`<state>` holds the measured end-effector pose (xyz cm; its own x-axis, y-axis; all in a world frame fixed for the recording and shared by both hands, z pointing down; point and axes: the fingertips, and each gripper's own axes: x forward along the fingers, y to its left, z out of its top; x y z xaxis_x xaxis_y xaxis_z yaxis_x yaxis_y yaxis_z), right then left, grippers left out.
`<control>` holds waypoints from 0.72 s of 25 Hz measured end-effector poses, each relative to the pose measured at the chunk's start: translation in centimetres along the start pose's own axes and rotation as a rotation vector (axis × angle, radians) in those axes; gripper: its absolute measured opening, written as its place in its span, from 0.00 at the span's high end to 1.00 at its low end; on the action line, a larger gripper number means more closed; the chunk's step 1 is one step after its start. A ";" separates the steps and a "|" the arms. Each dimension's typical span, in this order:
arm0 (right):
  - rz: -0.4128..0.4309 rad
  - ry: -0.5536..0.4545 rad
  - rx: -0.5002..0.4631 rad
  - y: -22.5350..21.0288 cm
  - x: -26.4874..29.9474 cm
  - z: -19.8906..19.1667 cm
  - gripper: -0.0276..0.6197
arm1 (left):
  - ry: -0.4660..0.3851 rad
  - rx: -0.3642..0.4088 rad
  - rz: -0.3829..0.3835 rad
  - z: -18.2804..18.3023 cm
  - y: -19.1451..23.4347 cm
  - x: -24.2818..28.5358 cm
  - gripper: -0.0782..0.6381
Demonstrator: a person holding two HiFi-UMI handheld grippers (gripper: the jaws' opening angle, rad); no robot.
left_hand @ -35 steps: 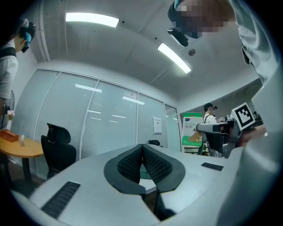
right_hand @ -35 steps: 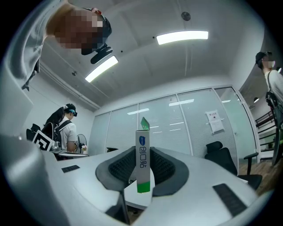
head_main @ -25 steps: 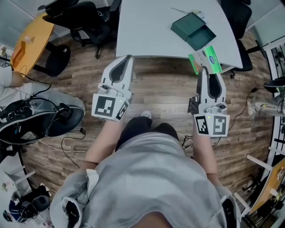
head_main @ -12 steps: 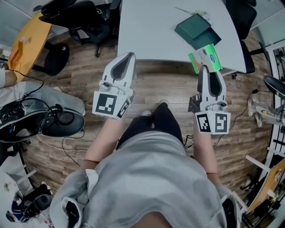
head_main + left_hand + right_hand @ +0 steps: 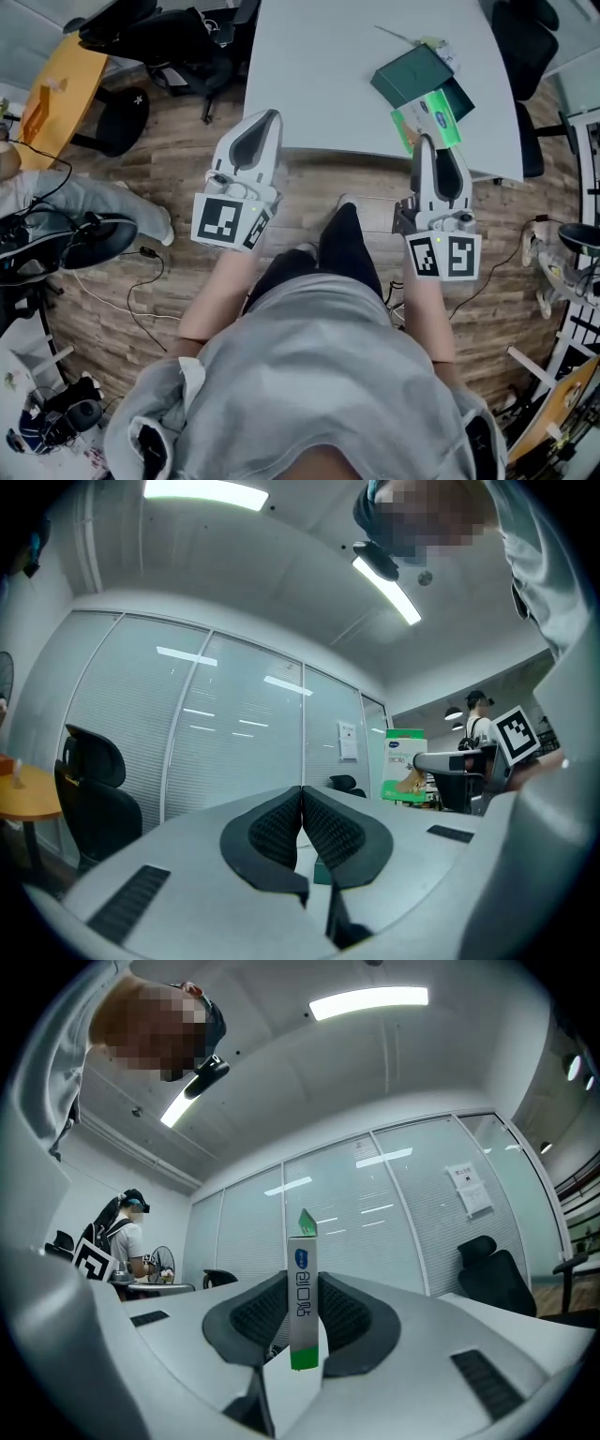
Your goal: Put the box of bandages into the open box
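Note:
The green and white box of bandages is clamped in my right gripper and hangs over the near edge of the white table, just short of the open dark green box. Seen from the right gripper view, the bandage box stands edge-on between the two black pads. My left gripper is shut and empty, at the table's near edge to the left. In the left gripper view its pads meet, and the bandage box shows at the right.
Black office chairs stand at the table's far left and another at its right. A round orange table is further left. Cables and gear lie on the wooden floor. A small packet lies behind the open box.
The person has stepped towards the table. My right gripper has carried the bandage box from beyond the table's edge to over it, next to the open box. The left gripper kept its place.

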<state>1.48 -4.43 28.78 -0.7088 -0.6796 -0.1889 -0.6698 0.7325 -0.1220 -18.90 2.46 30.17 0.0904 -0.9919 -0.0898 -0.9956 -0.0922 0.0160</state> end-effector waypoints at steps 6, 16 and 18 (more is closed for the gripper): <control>0.058 -0.005 0.001 -6.3 6.9 0.6 0.77 | -0.020 0.014 0.073 0.6 1.7 7.7 0.86; 0.109 -0.014 0.022 -16.2 13.8 1.0 0.77 | -0.028 0.038 0.177 0.2 2.9 17.3 0.86; 0.103 -0.014 0.034 -17.3 14.7 0.6 0.77 | -0.022 0.033 0.173 -0.3 2.8 18.6 0.86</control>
<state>2.79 -27.09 27.49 -0.7700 -0.6004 -0.2159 -0.5858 0.7994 -0.1337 -19.99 -16.29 28.82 -0.0829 -0.9904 -0.1107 -0.9965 0.0833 0.0008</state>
